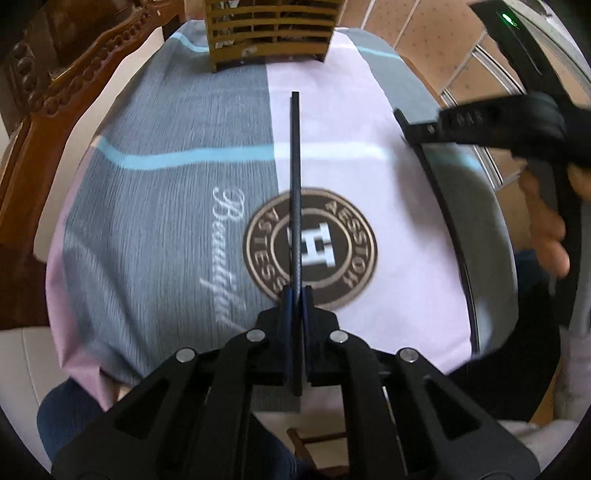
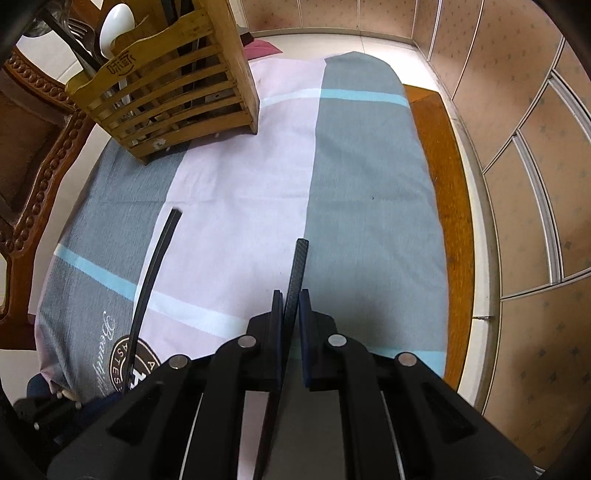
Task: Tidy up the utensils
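My left gripper (image 1: 295, 295) is shut on a long black chopstick (image 1: 296, 177) that points forward over the cloth toward the wooden slatted utensil holder (image 1: 269, 33) at the far edge. My right gripper (image 2: 291, 299) is shut on a second black chopstick (image 2: 298, 266), held above the cloth. In the right wrist view the left-held chopstick (image 2: 155, 266) shows at the left, and the utensil holder (image 2: 173, 92) stands at the far left with a white spoon (image 2: 116, 26) and other utensils in it. The right gripper (image 1: 410, 129) shows at the right of the left wrist view.
A grey, pink and blue cloth (image 1: 184, 184) with a round brown logo (image 1: 332, 254) covers the table. A carved wooden chair (image 1: 55, 96) stands at the left. The bare table edge (image 2: 439, 192) and a tiled wall (image 2: 535, 166) are at the right.
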Demonstrator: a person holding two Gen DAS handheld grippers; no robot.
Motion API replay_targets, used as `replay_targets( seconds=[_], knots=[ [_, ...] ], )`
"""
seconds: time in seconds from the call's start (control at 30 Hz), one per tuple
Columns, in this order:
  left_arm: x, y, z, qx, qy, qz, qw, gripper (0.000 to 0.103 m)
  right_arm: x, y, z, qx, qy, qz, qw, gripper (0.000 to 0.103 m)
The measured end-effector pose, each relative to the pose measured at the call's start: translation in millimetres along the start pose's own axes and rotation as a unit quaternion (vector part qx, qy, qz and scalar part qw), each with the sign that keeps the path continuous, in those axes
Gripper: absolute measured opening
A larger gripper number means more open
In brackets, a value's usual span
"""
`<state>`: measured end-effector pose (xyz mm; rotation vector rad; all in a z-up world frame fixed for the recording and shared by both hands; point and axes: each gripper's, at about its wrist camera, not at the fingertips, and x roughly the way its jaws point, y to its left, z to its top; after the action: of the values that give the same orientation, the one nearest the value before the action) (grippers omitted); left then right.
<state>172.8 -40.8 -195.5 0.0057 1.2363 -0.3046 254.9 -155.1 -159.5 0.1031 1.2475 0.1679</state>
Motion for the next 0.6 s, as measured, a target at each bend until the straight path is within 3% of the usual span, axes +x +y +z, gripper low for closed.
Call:
replay_targets(
  seconds=[0.07,0.2,0.43,0.6],
  knots=[
    [-1,-3,4,0.007,-0.002,0.002,1.0,0.01,2,3,2,-0.003,0.005,-0.001,1.0,0.011],
    [3,-7,33,0.011,-0.022,0.016,0.9996,0.03,5,5,5,-0.006,0.009,-0.006,1.0,0.017],
    [21,-10,100,0.008,-0.051,0.048,0.9975,0.034,2,2,5,-0.003,0.014,-0.024,1.0,0.017],
    [38,-6,129,0.006,-0.043,0.066,0.9969,0.035,2,8,8,-0.027,0.013,-0.053,0.998,0.017]
  ],
)
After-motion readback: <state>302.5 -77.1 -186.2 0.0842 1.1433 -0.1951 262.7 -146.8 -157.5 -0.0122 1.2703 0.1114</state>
